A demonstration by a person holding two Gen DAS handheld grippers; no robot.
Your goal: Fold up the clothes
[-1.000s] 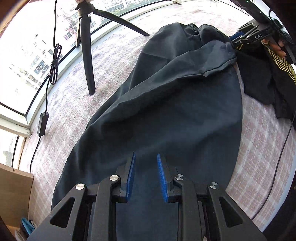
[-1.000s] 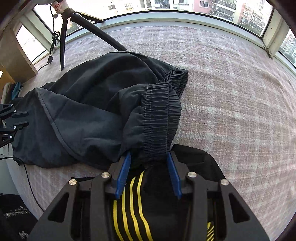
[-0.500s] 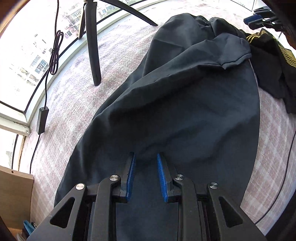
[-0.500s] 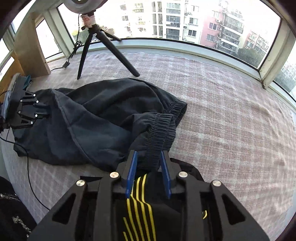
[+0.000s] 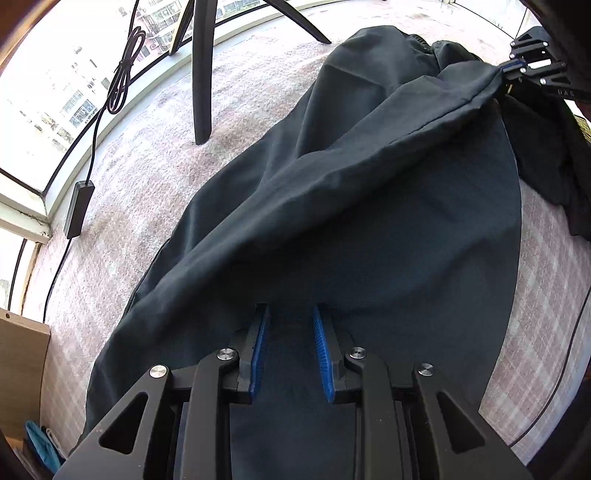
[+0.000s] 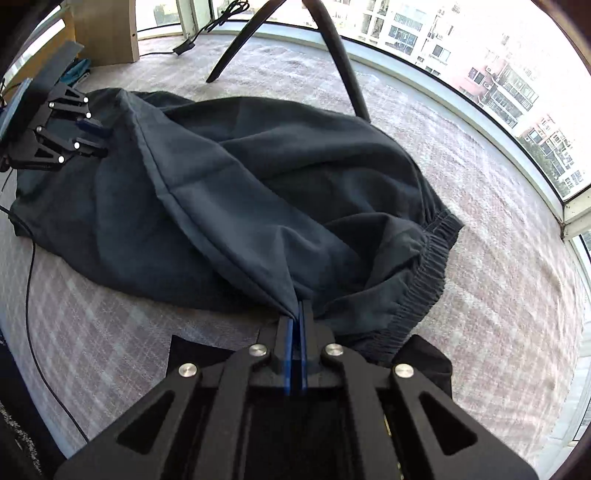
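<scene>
A dark blue-grey garment (image 5: 369, 203) with an elastic waistband (image 6: 424, 273) lies spread on the plaid-covered surface (image 5: 147, 166). My right gripper (image 6: 298, 306) is shut on a seam fold of it beside the waistband. From there the cloth runs as a raised ridge toward the far end. In the left wrist view the right gripper (image 5: 508, 70) shows at the top right with cloth drawn into it. My left gripper (image 5: 290, 310) points down over the garment's other end. Its jaws stand a narrow way apart with flat cloth beneath them. It also shows in the right wrist view as the left gripper (image 6: 94, 134).
A second black garment (image 5: 546, 155) lies under and beside the right gripper. Tripod legs (image 5: 201, 74) stand on the surface beyond the cloth. A cable with an adapter (image 5: 77, 210) runs along the window sill. A wooden board (image 6: 107, 33) stands at the far corner. Another cable (image 5: 569, 350) hangs over the near edge.
The right gripper's jaws closed from around the waistband onto a fold beside it, rolled and lifted, pulling the cloth into a ridge. The left gripper crept slightly along the cloth, its gap unchanged.
</scene>
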